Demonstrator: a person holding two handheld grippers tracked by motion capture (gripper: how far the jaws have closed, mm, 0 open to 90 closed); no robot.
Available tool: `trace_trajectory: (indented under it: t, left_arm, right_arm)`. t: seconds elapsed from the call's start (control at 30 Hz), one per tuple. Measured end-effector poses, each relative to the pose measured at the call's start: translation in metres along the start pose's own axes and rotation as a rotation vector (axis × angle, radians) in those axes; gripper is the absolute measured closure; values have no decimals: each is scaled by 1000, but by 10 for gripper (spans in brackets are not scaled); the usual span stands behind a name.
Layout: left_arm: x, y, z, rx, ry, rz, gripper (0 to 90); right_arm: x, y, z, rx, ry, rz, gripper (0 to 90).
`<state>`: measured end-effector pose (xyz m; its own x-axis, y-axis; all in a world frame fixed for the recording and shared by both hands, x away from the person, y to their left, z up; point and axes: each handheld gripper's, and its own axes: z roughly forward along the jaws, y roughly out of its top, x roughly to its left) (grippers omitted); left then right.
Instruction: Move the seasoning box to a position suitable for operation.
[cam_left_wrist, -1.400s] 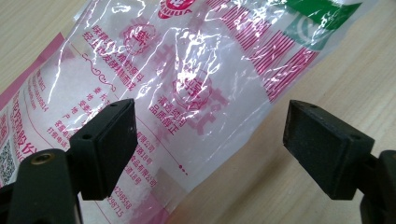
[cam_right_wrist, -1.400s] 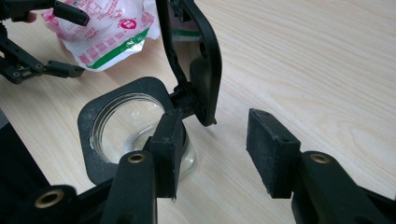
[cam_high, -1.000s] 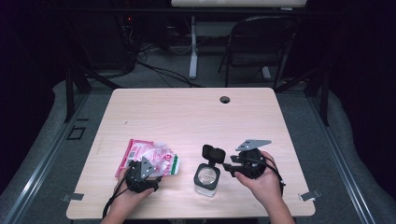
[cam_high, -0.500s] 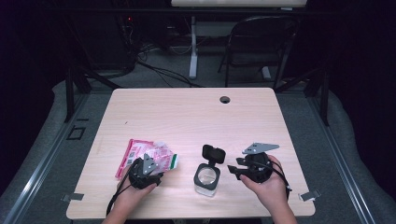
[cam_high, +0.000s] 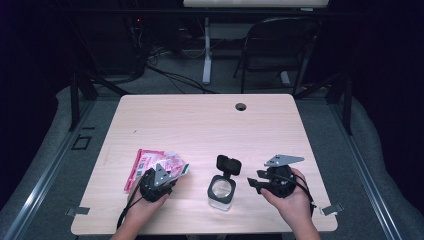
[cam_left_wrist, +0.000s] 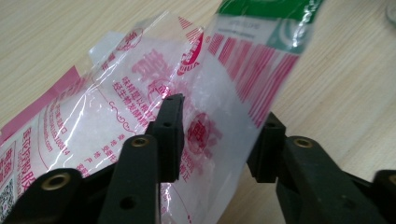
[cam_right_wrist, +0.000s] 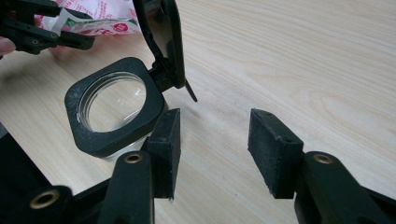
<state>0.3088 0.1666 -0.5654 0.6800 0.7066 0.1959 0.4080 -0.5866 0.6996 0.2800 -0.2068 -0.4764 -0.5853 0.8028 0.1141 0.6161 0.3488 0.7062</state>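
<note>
A clear plastic bag (cam_high: 148, 163) of white grains, printed pink with a green top, lies at the table's front left. My left gripper (cam_high: 170, 175) has just been closing. In the left gripper view the bag (cam_left_wrist: 140, 93) bulges between its jaws and both pads touch it. A small glass jar (cam_high: 221, 190) with a black square collar stands at front centre, its flip lid (cam_high: 228, 163) upright and open. My right gripper (cam_high: 253, 184) is just right of the jar, open with nothing between its pads. The jar (cam_right_wrist: 112, 109) sits beside its left pad (cam_right_wrist: 167, 140).
The wooden table (cam_high: 200, 125) has a cable hole (cam_high: 241, 106) near its far edge. A folding chair (cam_high: 280, 45) and cables are on the floor beyond. In the right gripper view the left gripper (cam_right_wrist: 42, 32) and the bag (cam_right_wrist: 102, 14) lie past the jar.
The left gripper's jaws have closed in on the bag, whose right end has bunched up. The right gripper has shifted slightly to the right. The jar has stayed put.
</note>
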Motion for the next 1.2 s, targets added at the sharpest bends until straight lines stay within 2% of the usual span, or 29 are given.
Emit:
trace_trajectory:
  t: [0.07,0.3,0.4,0.53,0.67,0.87,1.2]
  left_arm:
    - [0,0,-1,-6,-5,-1,676]
    - [6,-1,-5,-23,-24,-40,808]
    - [7,-1,-5,-22,-23,-54,847]
    - [6,-2,-4,-11,2,-51,884]
    - [7,-2,-3,-6,2,-56,895]
    - [12,-2,-3,-7,-26,-75,900]
    - [19,-3,-6,-26,-41,-130,900]
  right_arm:
    - [0,0,0,-4,0,-2,544]
    - [0,0,1,0,1,7,540]
    - [0,0,1,-2,2,6,540]
    - [0,0,2,3,1,5,538]
    - [0,0,2,3,6,6,537]
    - [1,0,2,5,2,6,536]
    - [1,0,2,6,5,4,533]
